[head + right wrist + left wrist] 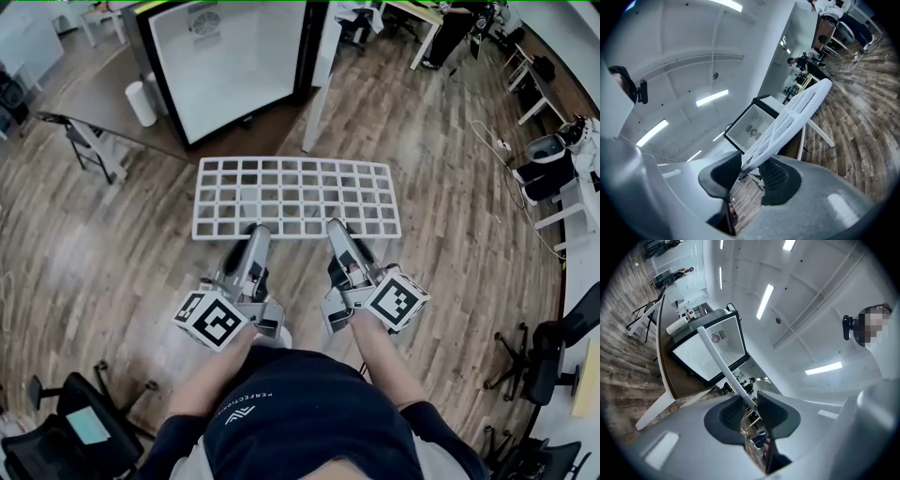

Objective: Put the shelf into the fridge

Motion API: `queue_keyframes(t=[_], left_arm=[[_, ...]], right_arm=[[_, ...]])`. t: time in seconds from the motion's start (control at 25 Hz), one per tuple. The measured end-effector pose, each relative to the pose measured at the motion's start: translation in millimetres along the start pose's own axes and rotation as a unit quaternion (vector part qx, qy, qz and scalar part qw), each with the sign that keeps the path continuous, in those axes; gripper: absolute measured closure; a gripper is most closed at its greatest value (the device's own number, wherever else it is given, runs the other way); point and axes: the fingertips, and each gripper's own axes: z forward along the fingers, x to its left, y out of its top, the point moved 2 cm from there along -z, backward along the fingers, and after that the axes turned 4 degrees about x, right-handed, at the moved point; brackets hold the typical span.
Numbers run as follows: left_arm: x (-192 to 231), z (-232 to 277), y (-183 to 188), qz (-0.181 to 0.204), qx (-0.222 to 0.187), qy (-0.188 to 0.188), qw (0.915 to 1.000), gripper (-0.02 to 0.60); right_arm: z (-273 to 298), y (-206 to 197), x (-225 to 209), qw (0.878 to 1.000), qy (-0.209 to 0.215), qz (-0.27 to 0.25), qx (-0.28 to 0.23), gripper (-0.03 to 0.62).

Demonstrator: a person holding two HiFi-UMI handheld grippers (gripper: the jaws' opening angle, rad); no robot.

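From above, the white grid shelf [296, 197] hangs level over the wood floor [450, 187]. The left gripper [255, 232] and right gripper [337, 228] hold its near edge, and the open fridge [230, 61] stands ahead, well apart. In the left gripper view the fingers [729, 412] pinch the shelf's thin edge. In the right gripper view the fingers [776, 176] likewise clamp its rim, with the fridge beyond.

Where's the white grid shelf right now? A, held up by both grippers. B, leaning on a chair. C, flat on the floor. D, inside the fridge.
A: the left gripper and right gripper each clamp the near edge of the white grid shelf, short of the open black-framed fridge.
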Motion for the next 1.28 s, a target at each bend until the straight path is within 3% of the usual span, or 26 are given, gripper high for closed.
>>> queue_keyframes(t=[0.16,0.56,0.88,1.28], left_arm=[[16,22,23,-0.003,-0.009,-0.001,1.0000,0.491],[51,54,69,0.001,-0.024,-0.010,0.9997,0.492],[70,65,91,0.000,-0.033,0.016,0.9993,0.492],[83,89,112,0.007,-0.061,0.040,0.9973,0.494]], right_arm=[[36,16,2,1.000,0.027,-0.010,-0.003,0.473],[107,34,3,0.997,0.042,-0.068,0.023,0.468],[144,35,1,0.997,0.039,-0.046,0.045,0.464],[187,55,-8,0.994,0.065,-0.041,0.074,0.464]])
